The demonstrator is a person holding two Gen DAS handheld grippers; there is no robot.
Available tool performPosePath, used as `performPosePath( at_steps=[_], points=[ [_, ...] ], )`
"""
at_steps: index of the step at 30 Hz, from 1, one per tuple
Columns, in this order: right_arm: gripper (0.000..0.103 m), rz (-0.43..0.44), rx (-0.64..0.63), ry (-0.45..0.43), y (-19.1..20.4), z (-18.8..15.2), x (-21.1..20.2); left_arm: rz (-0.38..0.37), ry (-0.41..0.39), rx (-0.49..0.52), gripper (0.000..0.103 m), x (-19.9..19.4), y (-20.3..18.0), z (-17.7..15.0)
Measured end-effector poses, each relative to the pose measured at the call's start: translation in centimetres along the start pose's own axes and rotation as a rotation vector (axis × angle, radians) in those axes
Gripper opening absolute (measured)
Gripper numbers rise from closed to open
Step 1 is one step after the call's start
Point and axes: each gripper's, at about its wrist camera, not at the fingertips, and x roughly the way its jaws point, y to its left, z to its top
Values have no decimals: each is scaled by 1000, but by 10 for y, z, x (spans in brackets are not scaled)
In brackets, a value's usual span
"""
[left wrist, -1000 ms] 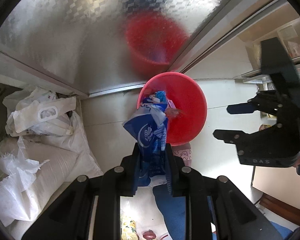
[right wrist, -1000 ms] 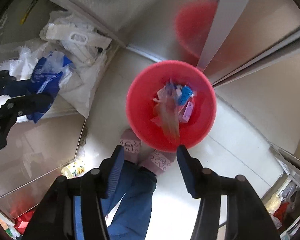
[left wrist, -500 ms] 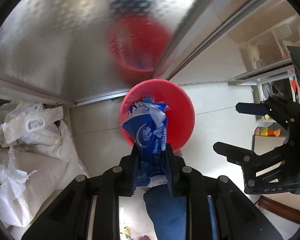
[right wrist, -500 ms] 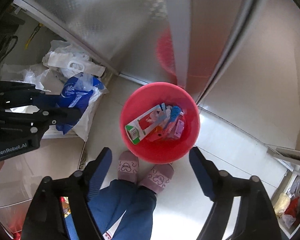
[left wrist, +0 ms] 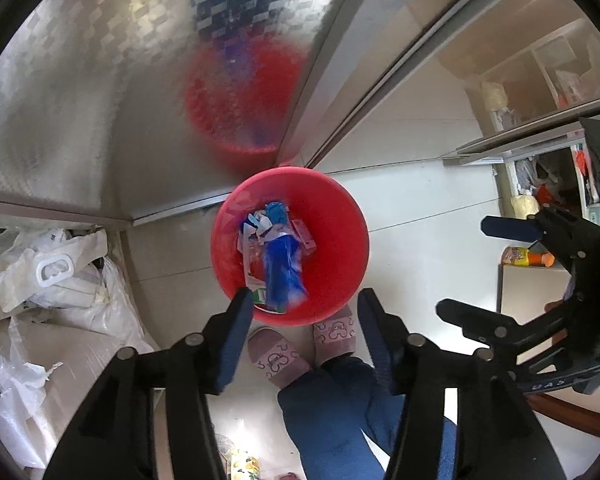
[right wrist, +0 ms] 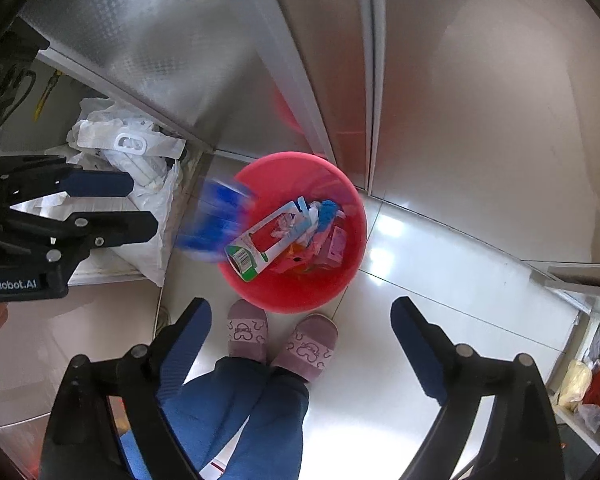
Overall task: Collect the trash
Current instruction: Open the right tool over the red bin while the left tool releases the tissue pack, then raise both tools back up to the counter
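I look down on a home kitchen corner: glossy pale floor tiles (right wrist: 440, 304), embossed stainless-steel cabinet fronts (left wrist: 80, 92) at twelve o'clock, stuffed white plastic sacks (left wrist: 56, 280) at nine, pink house slippers (right wrist: 278, 340) at six.

Below my fingers, a glossy pale tiled floor (left wrist: 420, 208) carries a red basin (left wrist: 340, 216) of trash, my pink slippers (right wrist: 246, 332) just beside it.
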Motion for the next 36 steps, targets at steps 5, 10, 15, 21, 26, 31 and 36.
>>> performPosePath(
  at_steps=[5, 10, 15, 21, 26, 31, 36],
  points=[
    [91, 44, 6, -15, -3, -2, -4, -6, 14, 46, 53, 0, -7, 1],
    [91, 42, 0, -24, 0, -5, -15, -20, 2, 27, 62, -19, -3, -7],
    [91, 41, -9, -52, 7, -2, -46, -38, -11, 25, 65, -55, -2, -19],
    [91, 39, -19, -82, 28, 0, -100, -43, -67, -18, 79, -120, -3, -32],
    [91, 40, -44, -133, 54, 4, -163, -20, -125, -28, 83, -186, -6, -44],
    [91, 65, -87, -162, 83, 11, -224, -12, -191, -57, 85, -255, -10, -56],
    [91, 78, -149, -217, 106, 23, -282, 20, -272, -75, 91, -322, -13, -65]
  ],
)
